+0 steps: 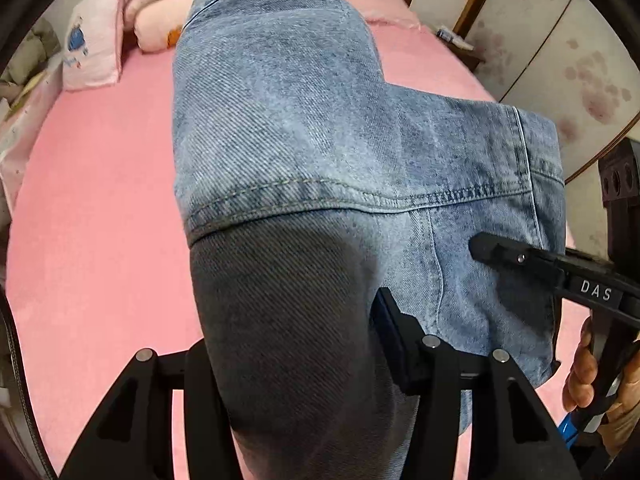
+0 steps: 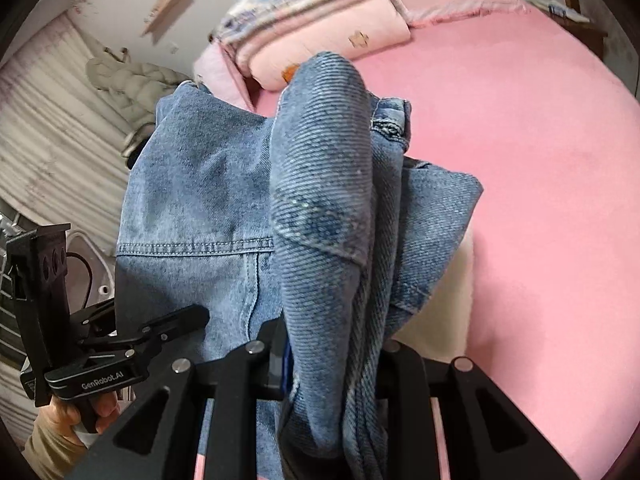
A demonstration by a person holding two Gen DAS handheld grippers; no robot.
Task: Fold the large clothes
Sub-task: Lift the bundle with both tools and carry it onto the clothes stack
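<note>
Denim jacket (image 1: 304, 128) is clamped by left gripper (image 1: 296, 364) and right gripper (image 2: 332, 352) over pink bed (image 1: 96, 240).

Left wrist view: set just behind the denim garment (image 1: 304, 152), facing along it over the pink bed (image 1: 92, 208) toward the folded quilt (image 1: 160, 8) at the head. Right wrist view: equally close to the denim garment (image 2: 320, 184), facing the same folded quilt (image 2: 320, 12). Both share garment, bed and quilt.

Faded blue denim garment (image 1: 280, 128), plain pink bedsheet (image 1: 100, 220), pale pink folded quilt (image 2: 320, 20)
</note>
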